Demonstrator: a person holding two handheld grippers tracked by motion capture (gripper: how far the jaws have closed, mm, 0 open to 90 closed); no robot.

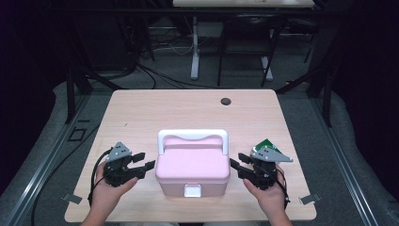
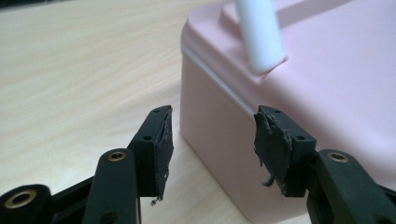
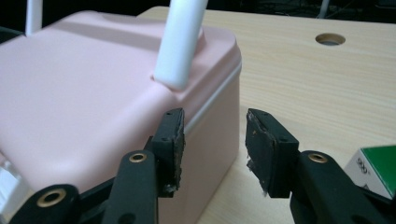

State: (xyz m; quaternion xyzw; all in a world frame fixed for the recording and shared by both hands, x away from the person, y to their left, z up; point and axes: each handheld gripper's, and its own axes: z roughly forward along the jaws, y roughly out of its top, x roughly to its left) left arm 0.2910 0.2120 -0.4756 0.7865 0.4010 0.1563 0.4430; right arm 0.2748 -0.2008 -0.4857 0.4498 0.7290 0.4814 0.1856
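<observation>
left gripper (image 1: pixel 145 165): jaws released, nothing between them, just beside the left wall of the pink plastic lidded box with upright white handle (image 1: pixel 193 165) | right gripper (image 1: pixel 238 165): jaws released, empty, box's right wall just past them | box: between both jaw pairs, on pale wooden counter (image 1: pixel 141 108) | green-and-white carton (image 3: pixel 379 169): behind right jaws

The pale pink plastic box (image 1: pixel 193 167) has a white arched handle (image 1: pixel 193 135) and a white front latch (image 1: pixel 192 190), the light wood-grain table (image 1: pixel 141 108) has a dark round hole (image 1: pixel 226 101) at 12 o'clock, and a green and white small carton (image 3: pixel 376 170) lies at 3 o'clock.
</observation>
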